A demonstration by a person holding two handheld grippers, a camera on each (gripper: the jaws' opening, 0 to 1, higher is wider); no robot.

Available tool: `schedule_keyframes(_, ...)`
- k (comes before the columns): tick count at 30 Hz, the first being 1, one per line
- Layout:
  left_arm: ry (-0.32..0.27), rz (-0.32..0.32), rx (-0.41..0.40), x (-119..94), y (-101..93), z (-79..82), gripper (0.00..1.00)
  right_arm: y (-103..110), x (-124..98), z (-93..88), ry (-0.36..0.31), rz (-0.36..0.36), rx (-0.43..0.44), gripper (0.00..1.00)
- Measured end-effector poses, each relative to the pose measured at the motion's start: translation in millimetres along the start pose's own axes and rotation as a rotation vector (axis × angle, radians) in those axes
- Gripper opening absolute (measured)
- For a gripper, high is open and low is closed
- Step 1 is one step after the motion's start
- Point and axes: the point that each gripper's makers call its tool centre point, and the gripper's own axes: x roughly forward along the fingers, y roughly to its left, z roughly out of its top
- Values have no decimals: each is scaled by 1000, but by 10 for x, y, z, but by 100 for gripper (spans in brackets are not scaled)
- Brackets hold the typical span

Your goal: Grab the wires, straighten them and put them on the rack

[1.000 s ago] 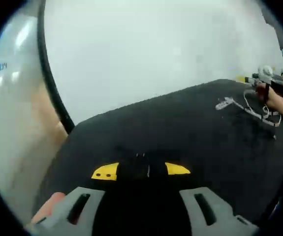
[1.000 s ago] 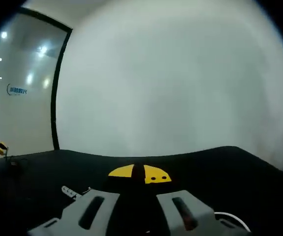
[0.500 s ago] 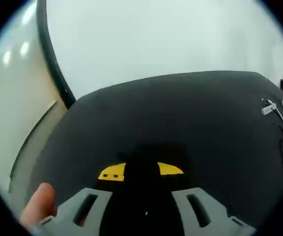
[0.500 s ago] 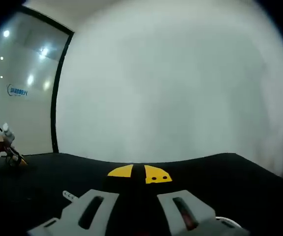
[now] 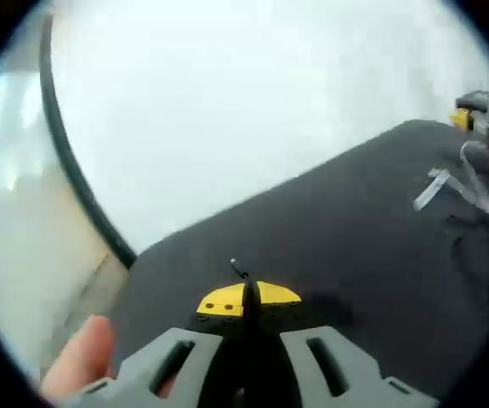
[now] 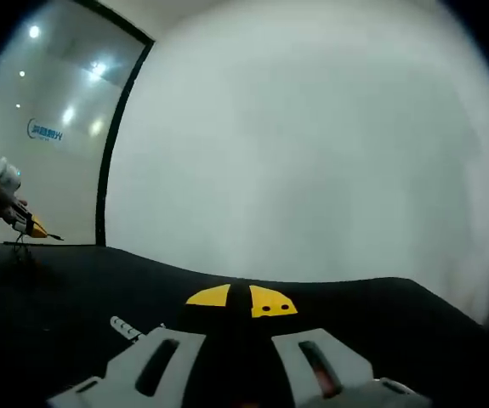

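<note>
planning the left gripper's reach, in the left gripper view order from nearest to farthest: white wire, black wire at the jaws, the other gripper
1. black wire, at the jaw tips
2. white wire, on the table, far right
3. other gripper, just beyond it, upper right

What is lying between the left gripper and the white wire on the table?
Only bare black table, seen in the left gripper view, separates the left gripper from the white wire.

One black table (image 5: 329, 246), one white wire (image 5: 474, 183) at right edge, one dark wire (image 5: 474, 246) below it, one plug end (image 6: 123, 326) lower left.
</note>
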Motion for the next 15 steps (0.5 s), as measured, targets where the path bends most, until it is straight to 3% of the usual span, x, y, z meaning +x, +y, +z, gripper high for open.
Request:
schedule_keyframes(5, -178, -118, -22, -353, -609, 626, 2, -62, 12, 4, -13, 6, 69, 4)
schedule_keyframes(8, -259, -223, -23, -426, -990, 856, 2, -73, -42, 1, -12, 6, 114, 4)
schedule_keyframes(9, -272, -244, 81, -344, -1120, 837, 2, -75, -45, -8, -9, 3, 114, 4)
schedule_keyframes(10, -251, -244, 104, -304, -1173, 788, 2, -89, -22, -35, -1, -1, 111, 4)
schedule_keyframes(11, -187, -238, 91, -210, -1215, 657, 2, -73, -14, -67, 11, 3, 104, 4)
schedule_keyframes(12, -172, -250, 43, -145, -1284, 593, 2, -54, -11, -71, 13, 8, 100, 4)
schedule_keyframes(15, -192, -319, -39, -34, -1438, 532, 2, 2, -28, -45, 9, 21, 74, 4)
